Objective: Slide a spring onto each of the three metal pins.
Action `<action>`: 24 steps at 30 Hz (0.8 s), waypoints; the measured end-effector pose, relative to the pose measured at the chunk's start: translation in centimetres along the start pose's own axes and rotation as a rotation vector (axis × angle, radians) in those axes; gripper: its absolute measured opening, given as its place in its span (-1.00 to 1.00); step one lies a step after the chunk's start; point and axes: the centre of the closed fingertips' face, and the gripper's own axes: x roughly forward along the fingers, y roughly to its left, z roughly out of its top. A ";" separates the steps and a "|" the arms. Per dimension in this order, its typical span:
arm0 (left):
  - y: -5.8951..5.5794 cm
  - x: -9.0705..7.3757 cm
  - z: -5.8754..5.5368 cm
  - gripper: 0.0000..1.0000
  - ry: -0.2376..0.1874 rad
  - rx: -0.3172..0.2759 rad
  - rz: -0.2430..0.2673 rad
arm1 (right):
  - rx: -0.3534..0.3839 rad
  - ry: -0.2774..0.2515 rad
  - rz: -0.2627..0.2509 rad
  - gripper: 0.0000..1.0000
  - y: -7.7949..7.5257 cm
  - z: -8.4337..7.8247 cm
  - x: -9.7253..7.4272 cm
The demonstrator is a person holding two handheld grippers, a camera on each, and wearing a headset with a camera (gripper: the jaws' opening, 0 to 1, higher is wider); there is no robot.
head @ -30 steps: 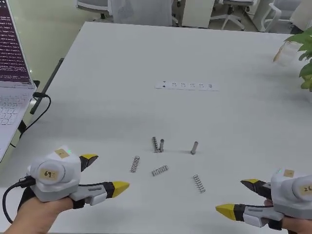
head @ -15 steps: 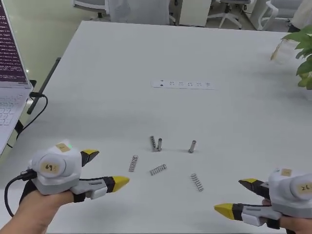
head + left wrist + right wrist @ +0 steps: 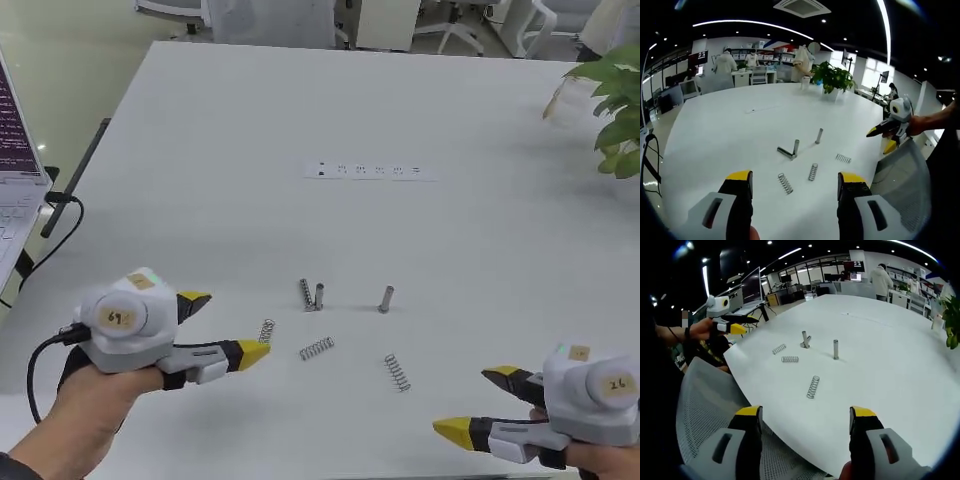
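Left gripper [image 3: 225,323] has crept forward since a second ago. I read its lower yellow tip as just beside the nearest small steel coil spring [image 3: 266,330]. That spring lies flat on the white table [image 3: 300,100], near the short grey metal pins [image 3: 319,296]. Right gripper [image 3: 472,402] hangs by the table's front edge. Both claws gape wide, gripping nothing.

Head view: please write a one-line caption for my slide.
Open left tongs and open right tongs near three loose springs, two standing pins and one fallen pin.

Spring [image 3: 813,386] beyond wide-apart tool [image 3: 805,412]
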 end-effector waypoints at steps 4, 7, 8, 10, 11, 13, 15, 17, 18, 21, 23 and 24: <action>0.4 0.7 0.4 0.26 -0.004 -0.010 0.001 | 0.005 0.001 0.000 0.38 -0.1 -0.1 0.0; 0.7 1.2 0.4 0.24 0.003 -0.009 -0.002 | 0.007 0.004 0.001 0.37 -0.1 -0.2 0.0; 0.8 1.4 0.5 0.22 0.003 -0.012 -0.004 | 0.007 0.004 0.001 0.37 -0.1 -0.2 0.0; 1.0 1.7 0.7 0.21 0.003 -0.014 -0.005 | 0.009 0.007 0.002 0.36 -0.1 -0.2 0.1; 1.1 1.8 0.8 0.21 0.003 -0.013 -0.006 | 0.010 0.009 0.001 0.36 -0.1 -0.3 0.1; 1.7 2.2 1.0 0.20 0.002 -0.015 -0.006 | 0.012 0.012 0.002 0.36 -0.1 -0.4 0.1; 2.0 2.5 1.2 0.19 0.000 -0.016 -0.006 | 0.011 0.014 0.003 0.36 -0.1 -0.5 0.1; 2.2 2.8 1.5 0.18 -0.002 -0.019 -0.004 | 0.011 0.014 0.003 0.36 -0.1 -0.4 0.2; 2.4 2.9 1.6 0.17 -0.003 -0.021 -0.004 | 0.011 0.014 0.002 0.36 -0.1 -0.4 0.2; 2.7 3.4 2.0 0.14 -0.006 -0.024 -0.002 | 0.011 0.010 0.000 0.36 -0.2 -0.2 0.2; 2.9 3.6 2.0 0.12 -0.001 -0.022 0.003 | 0.012 0.009 -0.001 0.36 -0.3 -0.1 0.2; 3.2 3.9 2.1 0.12 0.001 -0.027 0.007 | 0.010 0.008 -0.001 0.37 -0.3 0.0 0.2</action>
